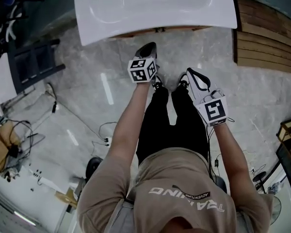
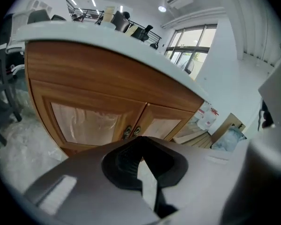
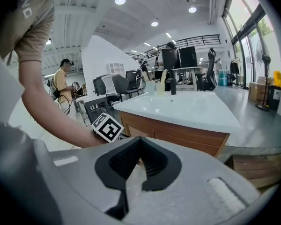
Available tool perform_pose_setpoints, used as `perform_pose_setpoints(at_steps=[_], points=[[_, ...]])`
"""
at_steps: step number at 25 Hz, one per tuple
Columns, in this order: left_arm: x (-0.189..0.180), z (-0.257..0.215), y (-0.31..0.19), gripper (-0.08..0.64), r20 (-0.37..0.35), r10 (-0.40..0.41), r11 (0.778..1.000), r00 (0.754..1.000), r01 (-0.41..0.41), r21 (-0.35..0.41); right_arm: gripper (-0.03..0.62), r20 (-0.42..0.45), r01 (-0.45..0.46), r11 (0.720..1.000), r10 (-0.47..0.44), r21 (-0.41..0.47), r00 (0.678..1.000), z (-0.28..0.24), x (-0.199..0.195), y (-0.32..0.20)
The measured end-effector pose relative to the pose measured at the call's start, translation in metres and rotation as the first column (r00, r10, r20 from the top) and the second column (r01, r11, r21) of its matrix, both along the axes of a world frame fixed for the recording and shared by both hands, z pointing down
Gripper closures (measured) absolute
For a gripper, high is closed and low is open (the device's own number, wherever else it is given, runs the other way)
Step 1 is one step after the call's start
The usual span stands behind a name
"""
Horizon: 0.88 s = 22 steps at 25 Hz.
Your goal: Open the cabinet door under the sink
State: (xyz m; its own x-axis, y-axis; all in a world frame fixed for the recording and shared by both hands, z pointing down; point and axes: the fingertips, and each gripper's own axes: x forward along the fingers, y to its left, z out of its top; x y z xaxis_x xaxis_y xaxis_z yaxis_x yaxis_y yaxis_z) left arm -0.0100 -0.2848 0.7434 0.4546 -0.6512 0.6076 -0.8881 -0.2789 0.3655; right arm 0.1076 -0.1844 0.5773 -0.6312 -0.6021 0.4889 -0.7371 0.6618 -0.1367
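Observation:
The wooden cabinet stands under the white sink. Both its doors are closed, the left door and the right door, with two small metal handles where they meet. My left gripper is shut and empty, pointing at those handles from a short way off, apart from them. In the head view the left gripper sits just below the sink's front edge. My right gripper hangs further back to the right, shut and empty. From the right gripper I see the sink and the left gripper's marker cube.
Stacked wooden planks lie right of the cabinet, with white jugs beside it. A dark chair frame and loose cables are on the floor at left. Another person stands far back among desks.

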Motion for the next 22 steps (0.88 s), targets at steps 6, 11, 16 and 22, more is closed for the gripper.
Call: perform_pose_setpoints(at_steps=[6, 11, 16, 22], points=[[-0.012, 0.047, -0.017, 0.541, -0.180, -0.188, 0.981, 0.966, 0.176, -0.083, 0.591, -0.007, 0.008, 1.000, -0.008, -0.028, 1.000, 0.037, 0.000, -0.003], [-0.034, 0.090, -0.025, 0.542, -0.445, -0.453, 0.891, 0.772, 0.398, -0.216, 0.591, 0.030, -0.008, 0.993, 0.011, -0.114, 0.999, 0.079, -0.001, 0.000], [-0.024, 0.104, -0.025, 0.543, -0.636, -0.469, 0.877, 0.614, 0.412, -0.249, 0.591, 0.029, 0.007, 0.991, -0.003, -0.132, 1.000, 0.104, -0.002, 0.005], [-0.006, 0.101, -0.025, 0.502, -0.811, -0.484, 0.833, 0.328, 0.458, -0.311, 0.591, 0.045, -0.010, 0.991, 0.016, -0.136, 0.999, 0.120, 0.004, -0.005]])
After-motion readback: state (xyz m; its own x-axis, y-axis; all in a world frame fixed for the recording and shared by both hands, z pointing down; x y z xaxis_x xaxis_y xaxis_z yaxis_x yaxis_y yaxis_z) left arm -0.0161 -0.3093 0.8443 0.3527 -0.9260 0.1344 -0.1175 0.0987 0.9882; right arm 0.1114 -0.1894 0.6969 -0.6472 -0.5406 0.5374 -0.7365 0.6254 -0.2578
